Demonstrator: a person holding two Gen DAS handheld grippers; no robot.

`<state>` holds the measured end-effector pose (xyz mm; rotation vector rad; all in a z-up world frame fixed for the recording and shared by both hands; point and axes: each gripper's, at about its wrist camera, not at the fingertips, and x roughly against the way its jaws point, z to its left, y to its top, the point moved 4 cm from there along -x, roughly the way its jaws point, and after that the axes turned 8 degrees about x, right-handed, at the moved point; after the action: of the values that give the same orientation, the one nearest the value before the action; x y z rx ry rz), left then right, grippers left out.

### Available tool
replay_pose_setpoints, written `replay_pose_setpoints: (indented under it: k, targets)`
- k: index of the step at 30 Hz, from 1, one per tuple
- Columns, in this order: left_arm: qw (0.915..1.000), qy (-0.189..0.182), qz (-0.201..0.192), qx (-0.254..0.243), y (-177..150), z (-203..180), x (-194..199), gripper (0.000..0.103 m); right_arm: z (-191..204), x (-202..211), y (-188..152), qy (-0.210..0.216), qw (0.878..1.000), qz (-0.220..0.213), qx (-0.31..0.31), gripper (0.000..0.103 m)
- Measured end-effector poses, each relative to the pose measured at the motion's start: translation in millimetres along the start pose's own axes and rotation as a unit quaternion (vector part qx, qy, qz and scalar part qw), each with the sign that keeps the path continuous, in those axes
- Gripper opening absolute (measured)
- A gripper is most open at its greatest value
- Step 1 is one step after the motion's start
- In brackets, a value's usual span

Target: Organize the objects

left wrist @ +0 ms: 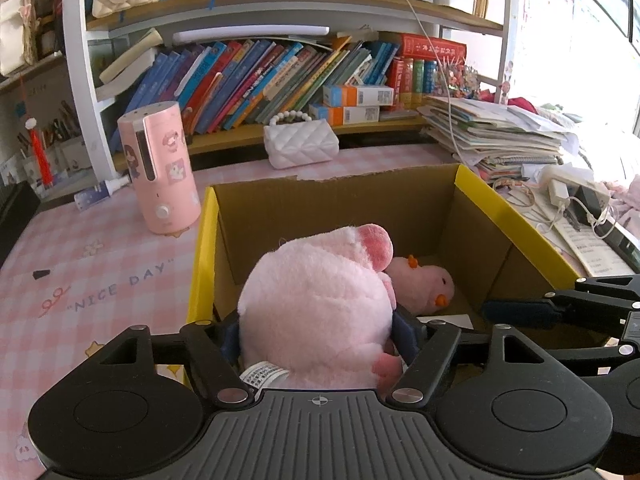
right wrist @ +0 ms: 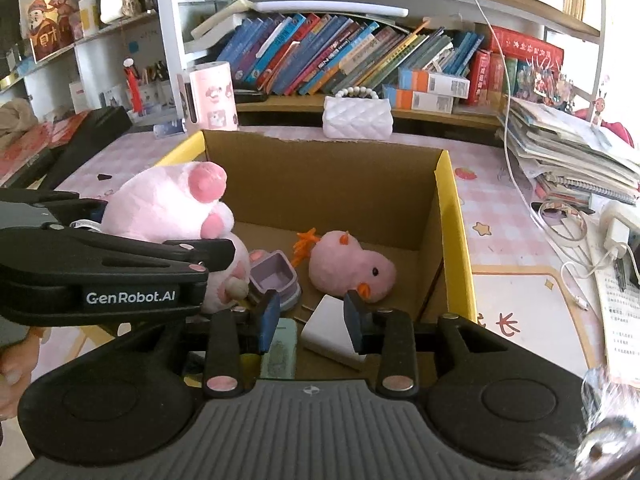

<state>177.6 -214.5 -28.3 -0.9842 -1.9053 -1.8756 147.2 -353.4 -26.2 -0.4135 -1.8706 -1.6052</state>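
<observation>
My left gripper (left wrist: 316,334) is shut on a big pink plush pig (left wrist: 320,300) and holds it over the near left part of the open cardboard box (left wrist: 516,224). The pig also shows in the right wrist view (right wrist: 168,204), held by the left gripper (right wrist: 160,252) at the box's left wall. A small pink plush chick (left wrist: 424,284) lies on the box floor (right wrist: 348,268). My right gripper (right wrist: 312,318) is open and empty above the box's near edge, over a white block (right wrist: 332,332). A purple tray (right wrist: 276,278) lies beside the chick.
A pink cylinder humidifier (left wrist: 160,168) stands left of the box on the pink checked table cover (left wrist: 80,280). A white quilted purse (left wrist: 300,140) sits behind the box. A paper stack (left wrist: 500,132) and cables with chargers (left wrist: 568,196) lie to the right. Bookshelves (left wrist: 280,76) stand at the back.
</observation>
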Motion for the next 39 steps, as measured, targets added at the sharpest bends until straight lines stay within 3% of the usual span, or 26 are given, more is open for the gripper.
replay_pose_setpoints:
  k: [3,10,21,28,39]
  targets:
    - [0.9998,-0.012,-0.012,0.005,1,-3,9,0.087,0,4,-1,0.0,1.0,-0.005,-0.003,0.034]
    - [0.998,-0.019,-0.058,0.013,2,-9,37,0.088,5,13,-4,-0.003,1.0,-0.015,0.002,0.04]
    - [0.9938,0.013,-0.097,0.053,-16,21,100,0.089,14,42,-11,-0.048,0.998,-0.035,-0.031,0.046]
    - [0.9914,0.059,-0.072,0.093,-51,60,125,0.089,40,68,-14,-0.076,0.994,-0.05,-0.053,0.052]
    - [0.9904,0.077,-0.072,0.09,-83,85,167,0.089,108,96,-26,-0.068,0.996,-0.042,-0.037,0.061]
